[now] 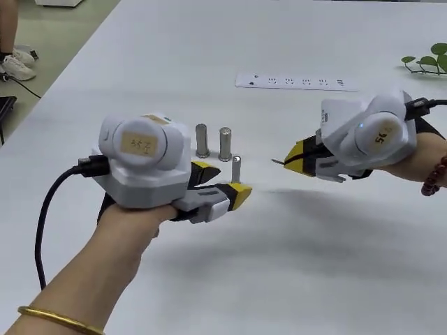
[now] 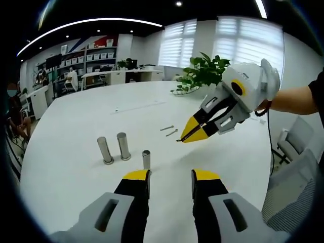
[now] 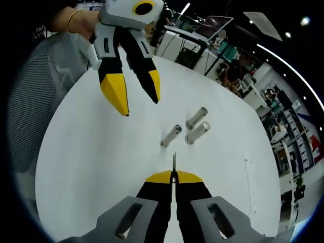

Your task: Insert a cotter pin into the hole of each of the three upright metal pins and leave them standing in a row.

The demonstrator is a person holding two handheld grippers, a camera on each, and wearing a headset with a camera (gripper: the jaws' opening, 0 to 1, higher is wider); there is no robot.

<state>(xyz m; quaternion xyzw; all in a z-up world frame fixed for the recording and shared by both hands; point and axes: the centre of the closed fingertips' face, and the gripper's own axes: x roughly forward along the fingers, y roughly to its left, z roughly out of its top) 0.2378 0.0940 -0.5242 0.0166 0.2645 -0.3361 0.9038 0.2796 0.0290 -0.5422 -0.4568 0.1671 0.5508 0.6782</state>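
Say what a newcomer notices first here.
Three upright metal pins stand close together on the white table. The right hand-held gripper is shut on a thin cotter pin, aimed at them; the left hand-held gripper is open right beside them.

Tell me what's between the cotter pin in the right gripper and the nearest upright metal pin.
Nothing: in the right gripper view, just a bare stretch of white table separates the cotter pin from the nearest metal pin.
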